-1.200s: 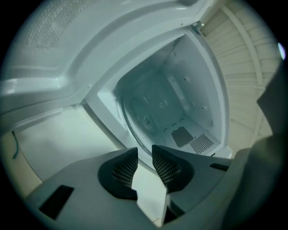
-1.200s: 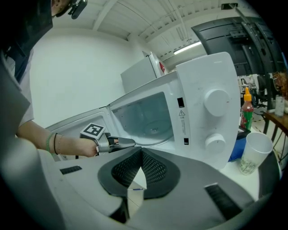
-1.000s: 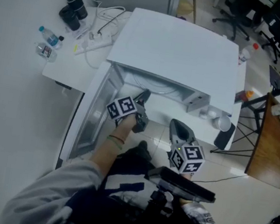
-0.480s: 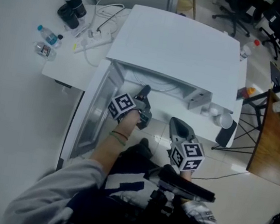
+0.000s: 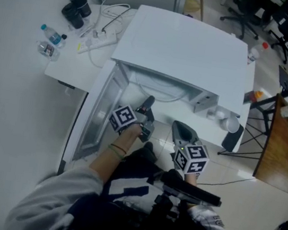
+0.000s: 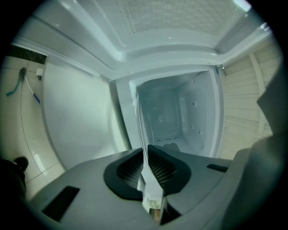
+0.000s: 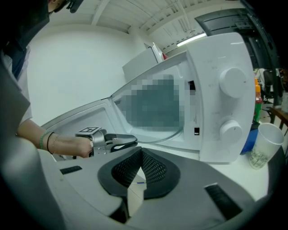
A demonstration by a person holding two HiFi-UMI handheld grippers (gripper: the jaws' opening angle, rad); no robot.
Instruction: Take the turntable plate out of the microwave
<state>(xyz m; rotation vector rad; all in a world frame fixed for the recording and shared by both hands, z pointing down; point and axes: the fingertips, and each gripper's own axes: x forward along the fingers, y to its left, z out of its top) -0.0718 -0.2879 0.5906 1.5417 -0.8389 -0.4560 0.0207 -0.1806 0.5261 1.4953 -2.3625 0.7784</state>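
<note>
The white microwave [image 5: 187,43] stands with its door [image 5: 98,115] swung open to the left. The clear glass turntable plate [image 5: 164,96] lies in the cavity, its rim at the opening. My left gripper [image 5: 148,103] is at that opening. In the left gripper view the plate [image 6: 140,134] runs edge-on between the pads [image 6: 130,173], which are closing and pinch its rim. The right gripper view shows the left gripper [image 7: 132,142] at the plate's rim [image 7: 166,138]. My right gripper [image 5: 179,128] hangs in front of the microwave, shut and empty.
The control knobs [image 7: 231,83] are on the microwave's right side, with a clear cup [image 7: 265,143] beside it on the table. Water bottles [image 5: 51,36], a power strip [image 5: 99,41] and black mugs [image 5: 77,8] lie at the far left. A wooden desk [image 5: 283,149] stands to the right.
The left gripper pushed into the opening, then drew back a little toward me, rolling slightly. The right gripper has stayed where it was.
</note>
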